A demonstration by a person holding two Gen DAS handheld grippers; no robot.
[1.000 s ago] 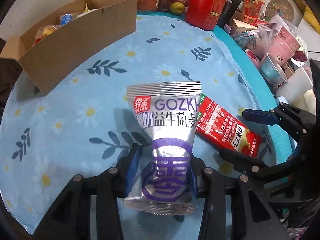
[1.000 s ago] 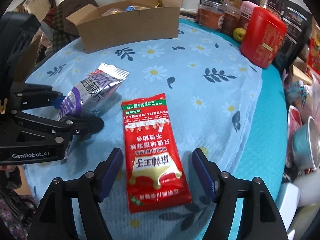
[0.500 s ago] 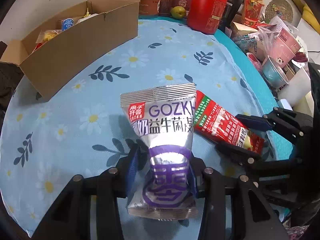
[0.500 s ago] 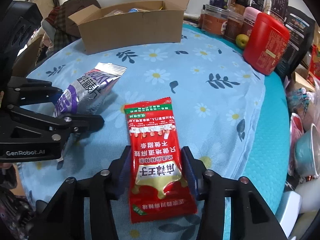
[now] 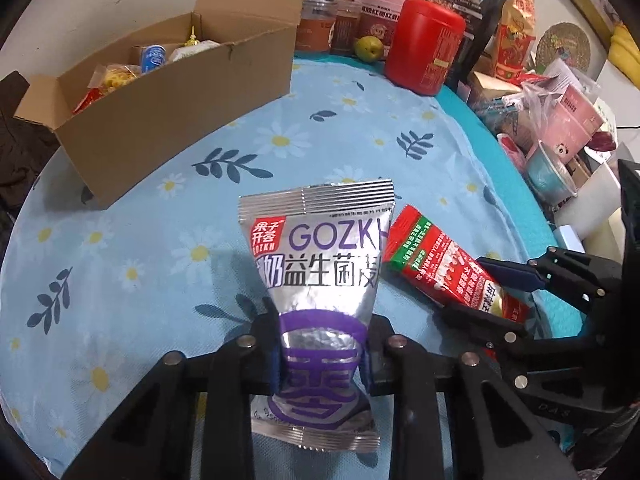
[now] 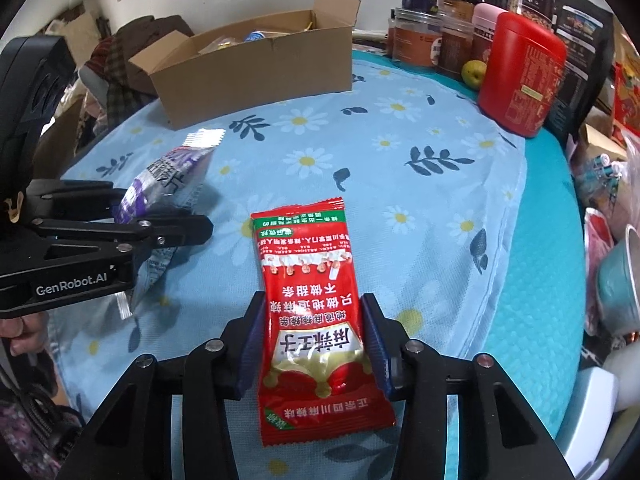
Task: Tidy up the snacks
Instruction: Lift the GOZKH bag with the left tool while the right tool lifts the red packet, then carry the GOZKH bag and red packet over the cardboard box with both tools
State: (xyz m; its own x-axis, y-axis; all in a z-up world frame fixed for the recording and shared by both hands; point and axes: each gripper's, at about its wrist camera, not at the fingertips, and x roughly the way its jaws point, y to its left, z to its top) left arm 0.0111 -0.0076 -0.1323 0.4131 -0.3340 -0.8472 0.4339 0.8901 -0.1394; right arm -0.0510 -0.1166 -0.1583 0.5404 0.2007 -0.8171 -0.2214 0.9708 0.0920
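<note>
Left tongs: clamped on the lower half of a silver foil snack pouch with purple print; the jaws have just been closing on it and the foil pinches in between the pads. The pouch stands tilted up off the cloth, probably so it can be carried clear of the surface.

Right tongs: closed against both long edges of a flat red plastic snack sachet with a green band; the jaws have just been closing, with the sachet between them. Whether it has left the cloth I cannot tell.

Grip position: each pack is taken near its near end, which leaves the far end free to go into a container first.

Tabletop: round, under a light blue cloth with daisies and dark leaves; both packs sit at its near side, the silver one left of the red one, close together.

Likely goal: an open brown cardboard box at the far left, well apart from both packs, already holding a few wrapped items; judged the place for the snacks.

Far right edge: a red lidded canister, a green fruit beside it, then jars and bags crowded along the rim.

Count: two tongs, two snack packs in hand, one box, one red canister, one fruit; the jars are too crowded to count.
</note>
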